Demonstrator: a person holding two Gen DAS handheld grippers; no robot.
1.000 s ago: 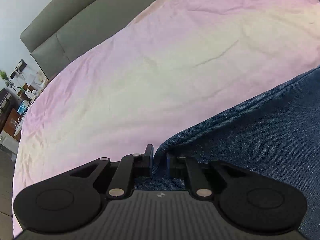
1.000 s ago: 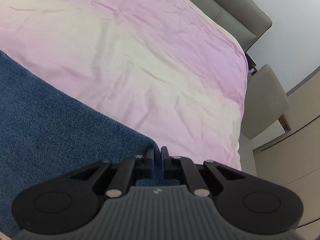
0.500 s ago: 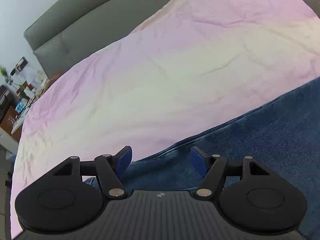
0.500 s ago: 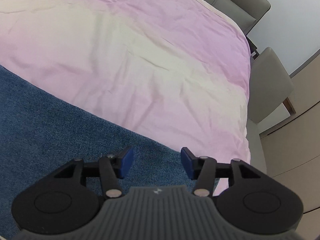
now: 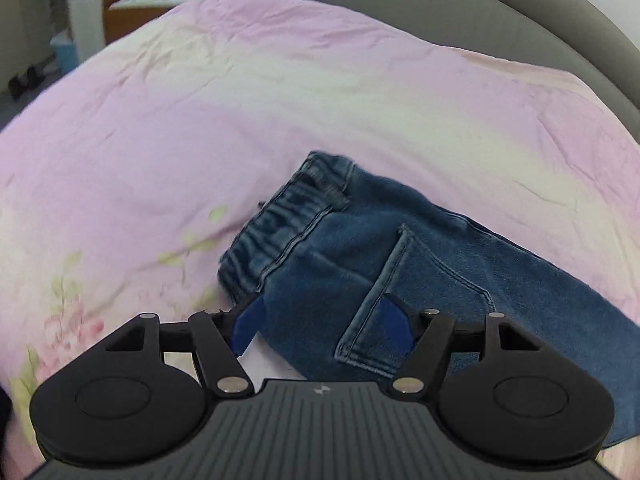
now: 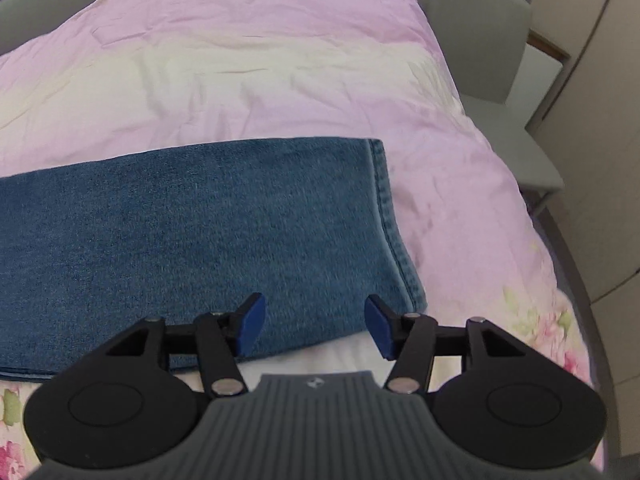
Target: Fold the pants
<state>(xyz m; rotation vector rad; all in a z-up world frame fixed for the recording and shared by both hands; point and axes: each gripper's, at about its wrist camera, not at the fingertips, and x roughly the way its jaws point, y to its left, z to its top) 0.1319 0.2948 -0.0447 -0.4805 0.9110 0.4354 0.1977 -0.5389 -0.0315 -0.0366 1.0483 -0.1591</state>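
In the left wrist view, the left gripper (image 5: 320,322) hangs with its blue pads spread wide and nothing pinched between them; a second ago those pads were clamped on a denim edge, so the cloth has been let go. Below it lie the blue denim pants (image 5: 400,256) on the pink floral bed cover (image 5: 200,120), with the elastic waistband (image 5: 288,220) toward the left of the picture and a stitched back pocket (image 5: 408,300) just under the right pad. The pants appear doubled lengthwise, one leg lying over the other, and the camera now looks down on the waist end instead of along the fold edge. In the right wrist view, the right gripper (image 6: 312,324) is likewise empty, its jaws opening, where a second ago they were shut on the denim. Under it lies the leg end of the same pants, the stitched hem (image 6: 390,224) running down the right side of the cloth, flat and fairly smooth on the bed cover. A grey chair (image 6: 492,48) stands beyond the bed. My reading is that the first, lengthwise fold has just been laid down and released, and that each gripper now faces one end of the pants, well placed for bringing hem to waistband next.
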